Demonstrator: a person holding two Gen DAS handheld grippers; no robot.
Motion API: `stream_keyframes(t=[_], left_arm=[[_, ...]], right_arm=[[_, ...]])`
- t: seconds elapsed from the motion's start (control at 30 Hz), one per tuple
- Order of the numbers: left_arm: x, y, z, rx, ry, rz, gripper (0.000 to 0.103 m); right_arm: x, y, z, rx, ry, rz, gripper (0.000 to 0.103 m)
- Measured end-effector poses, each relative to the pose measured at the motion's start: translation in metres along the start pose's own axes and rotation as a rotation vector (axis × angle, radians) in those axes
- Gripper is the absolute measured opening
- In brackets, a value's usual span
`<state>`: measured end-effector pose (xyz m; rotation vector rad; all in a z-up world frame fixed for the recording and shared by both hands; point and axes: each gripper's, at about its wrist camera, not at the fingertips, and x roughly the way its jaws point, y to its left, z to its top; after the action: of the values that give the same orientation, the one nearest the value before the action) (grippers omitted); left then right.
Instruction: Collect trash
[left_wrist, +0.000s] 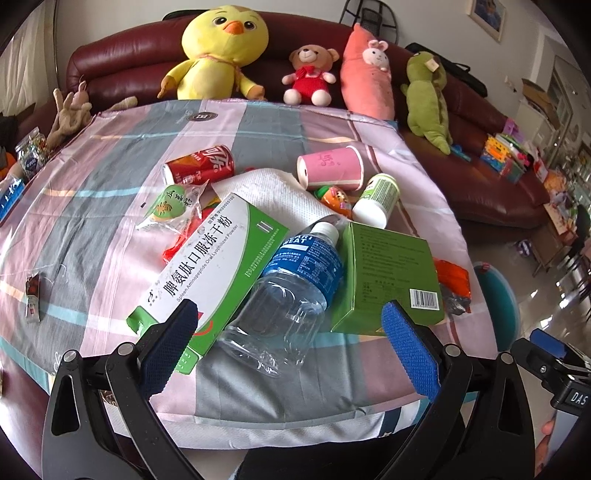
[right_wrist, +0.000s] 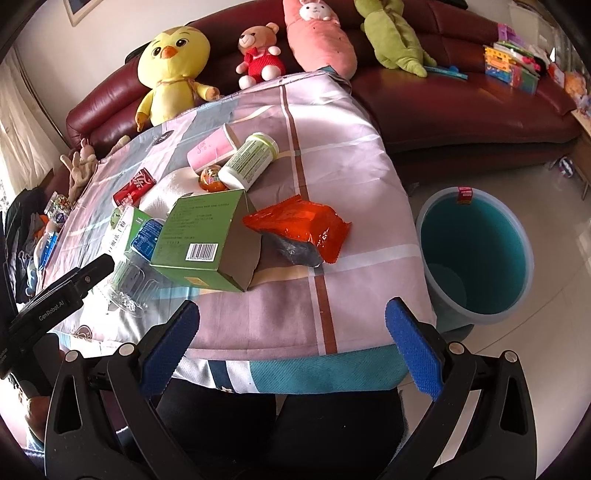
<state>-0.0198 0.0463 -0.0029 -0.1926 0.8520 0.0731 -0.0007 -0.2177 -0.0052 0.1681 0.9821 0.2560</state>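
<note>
The left gripper (left_wrist: 291, 345) is spread wide with nothing between its blue pads, held low at the near edge of a table draped in a pink, grey and teal checked cloth (left_wrist: 92, 206); the base of an empty clear plastic bottle (left_wrist: 284, 299) with a blue label lies just ahead of it. That bottle is wedged between a white-and-green medicine box (left_wrist: 210, 266) on its left and a green carton (left_wrist: 388, 273) with a barcode on its right, so both boxes crowd it. Behind them the litter is heaped together: a sheet of paper towel (left_wrist: 273, 195), a red soda can (left_wrist: 199, 164) on its side, a pink paper cup (left_wrist: 330, 168) tipped over, a white bottle with a green label (left_wrist: 376, 199), a small orange wrapper (left_wrist: 334, 199) and a clear snack packet (left_wrist: 173, 210). A small sachet (left_wrist: 33, 297) lies well apart at the left. The right gripper (right_wrist: 291, 345) is likewise wide open and empty, hovering off the table's near edge. Ahead of it an orange foil bag (right_wrist: 299, 225) lies just beside the green carton. On the floor to the right of the table stands a teal bin (right_wrist: 476, 254). Plush toys line the dark red sofa (right_wrist: 461, 110) behind: a yellow chick (left_wrist: 221, 48), a teddy bear (left_wrist: 310, 74), a pink carrot-shaped cushion (left_wrist: 364, 77) and a green plush (left_wrist: 428, 96).
</note>
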Motion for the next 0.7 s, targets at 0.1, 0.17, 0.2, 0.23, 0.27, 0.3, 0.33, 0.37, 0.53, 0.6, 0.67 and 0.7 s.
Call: stream_keyframes(t=[0.1,0.17,0.2,0.23,0.27,0.3,0.33,0.37,0.53,0.6,0.67,0.7], left_arm=[[0.0002,0.0020,0.0008,0.000,0.001,-0.003,0.099],[0.0005,0.0034,0.0013,0.001,0.001,-0.005,0.099],[0.0003,-0.0017,-0.0008,-0.001,0.001,-0.001,0.099],[0.0005,-0.0011,-0.0006,0.000,0.002,0.000,0.099],[0.0001,-0.0014,-0.0006,-0.001,0.001,-0.001,0.099],[0.0001,-0.0007,-0.0004,-0.002,0.002,-0.001,0.099],[0.0001,-0.0015,-0.0007,0.000,0.001,-0.001,0.099],[0.0000,-0.0009,-0.0005,0.000,0.000,0.000,0.099],[0.0015,-0.0001,0.0011,-0.005,-0.001,-0.003,0.099],[0.0015,0.0006,0.0015,-0.003,-0.001,-0.002,0.099],[0.0016,0.0008,0.0018,-0.003,0.001,-0.003,0.099],[0.0015,0.0006,0.0016,-0.004,0.001,-0.003,0.099]], right_arm=[[0.0005,0.0011,-0.0001,-0.003,0.002,-0.002,0.097],[0.0005,0.0023,-0.0001,-0.005,0.003,0.000,0.097],[0.0006,0.0031,-0.0002,-0.007,0.003,0.003,0.097],[0.0008,0.0038,-0.0003,-0.008,0.004,0.004,0.097],[0.0011,0.0045,-0.0005,-0.009,0.005,0.003,0.097],[0.0030,0.0031,0.0000,-0.009,0.005,0.003,0.097],[0.0037,0.0040,0.0010,-0.009,0.009,0.001,0.097],[0.0038,0.0043,0.0014,-0.009,0.012,0.000,0.097],[0.0044,0.0061,0.0020,-0.010,0.023,-0.008,0.097],[0.0049,0.0059,0.0031,-0.010,0.028,-0.013,0.097],[0.0053,0.0056,0.0038,-0.008,0.032,-0.016,0.097],[0.0058,0.0057,0.0036,-0.007,0.036,-0.020,0.097]])
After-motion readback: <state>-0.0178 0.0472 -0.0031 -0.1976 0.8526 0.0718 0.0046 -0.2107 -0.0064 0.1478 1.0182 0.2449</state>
